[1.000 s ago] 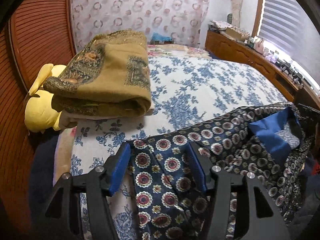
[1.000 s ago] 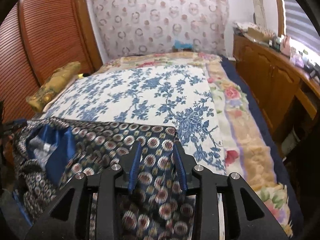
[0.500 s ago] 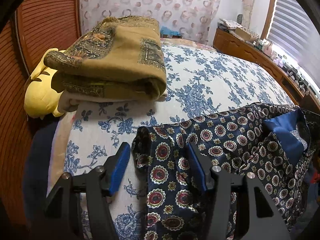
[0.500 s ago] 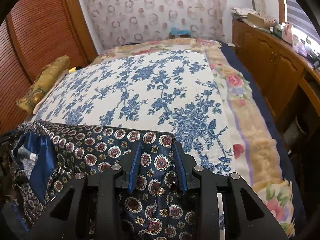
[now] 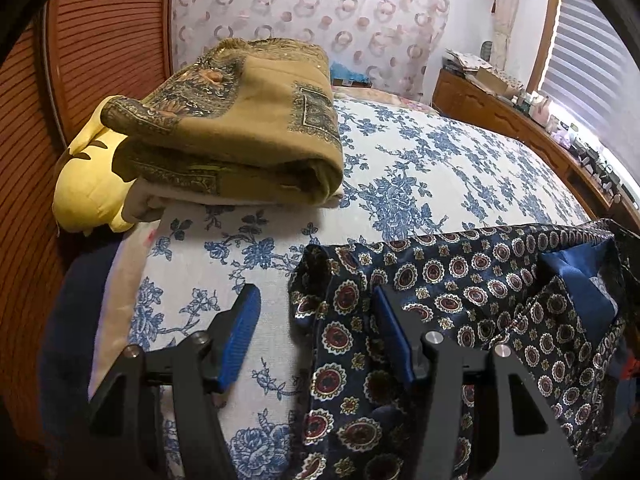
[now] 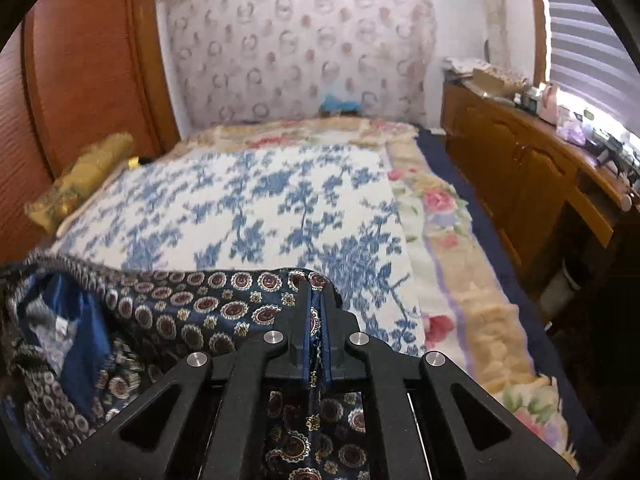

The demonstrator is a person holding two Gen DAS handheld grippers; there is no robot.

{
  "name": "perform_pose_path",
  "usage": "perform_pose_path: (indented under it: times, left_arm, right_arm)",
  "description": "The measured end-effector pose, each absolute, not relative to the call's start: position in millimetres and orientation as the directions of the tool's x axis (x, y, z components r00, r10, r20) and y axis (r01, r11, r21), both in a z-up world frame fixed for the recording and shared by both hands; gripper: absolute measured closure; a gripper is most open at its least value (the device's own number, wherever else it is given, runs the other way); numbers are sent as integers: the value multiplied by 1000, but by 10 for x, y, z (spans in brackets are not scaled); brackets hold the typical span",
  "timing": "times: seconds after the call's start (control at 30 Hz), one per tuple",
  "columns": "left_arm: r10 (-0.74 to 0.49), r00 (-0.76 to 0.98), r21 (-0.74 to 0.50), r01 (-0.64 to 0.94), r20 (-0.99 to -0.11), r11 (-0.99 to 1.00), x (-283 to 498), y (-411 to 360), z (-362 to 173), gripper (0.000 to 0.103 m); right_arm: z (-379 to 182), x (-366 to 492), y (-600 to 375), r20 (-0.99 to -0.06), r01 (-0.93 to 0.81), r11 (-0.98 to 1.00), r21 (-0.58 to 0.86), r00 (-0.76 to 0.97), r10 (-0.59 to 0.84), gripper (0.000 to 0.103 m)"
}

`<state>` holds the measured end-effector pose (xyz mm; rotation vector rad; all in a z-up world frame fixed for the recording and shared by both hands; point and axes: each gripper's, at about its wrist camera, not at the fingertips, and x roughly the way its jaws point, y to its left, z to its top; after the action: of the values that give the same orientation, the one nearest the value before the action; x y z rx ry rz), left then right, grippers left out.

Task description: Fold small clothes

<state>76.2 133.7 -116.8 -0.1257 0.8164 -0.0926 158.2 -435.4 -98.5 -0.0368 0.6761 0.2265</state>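
Lying on the floral bedspread [image 5: 420, 176], a dark medallion-print garment [image 5: 460, 300], right gripper [image 6: 315, 312] closed on its edge, left gripper [image 5: 316, 312] with jaws wide apart over its corner, folded ochre blanket [image 5: 248, 128] beyond on the left.

Garment [image 5: 460, 292]: navy w/ red-and-cream medallion print, plain royal-blue lining. Bedspread [image 5: 420, 168]: white w/ blue floral sprays; blanket [image 6: 472, 280] at its right edge cream w/ pink roses. Folded cloth [image 5: 248, 128]: mustard, dark paisley borders. Pillow [image 5: 84, 184]: yellow.
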Motion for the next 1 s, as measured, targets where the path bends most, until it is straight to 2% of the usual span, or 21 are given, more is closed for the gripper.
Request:
perform_pose_path:
  times: [0.13,0.23,0.3,0.37,0.43,0.8,0.87,1.0]
  left_arm:
    - [-129,671,-142,35,-730,989,773,1341,-1126,45]
    - [-116,693,-115,48,-711,992,759,1334,-989,45]
    - [-117,700,-109,57,-705,992,778,1336,-926,45]
    - [-118,693,-103,63,-711,993,835,1343,-906,45]
    - [-107,675,-91,59,-730,994,906,1337,-941,45]
    - [-148,624,-117,91,-768,989,980,1267,-1122,45]
    - [-162,620,-120,109,-767,987,972,1248,-1128,52]
    - [-170,616,-115,127,-770,985,986,1223,-1139,53]
  right_arm:
    - [-1016,1654,-4358,-644,-236,971,30,738,199,102]
    - [-987,1638,-4369,-638,-242,970,19,744,198,93]
    - [-973,1621,-4386,-629,-240,971,2,754,188,85]
    - [-961,1634,-4420,-629,-249,968,3,753,196,67]
    - [-976,1667,-4427,-640,-255,967,9,742,201,60]
    - [-1239,1908,-4385,-723,-287,958,10,660,205,50]
    - [-1281,1946,-4372,-737,-299,954,25,640,219,50]
    - [-1300,1938,-4320,-737,-335,942,38,627,253,49]
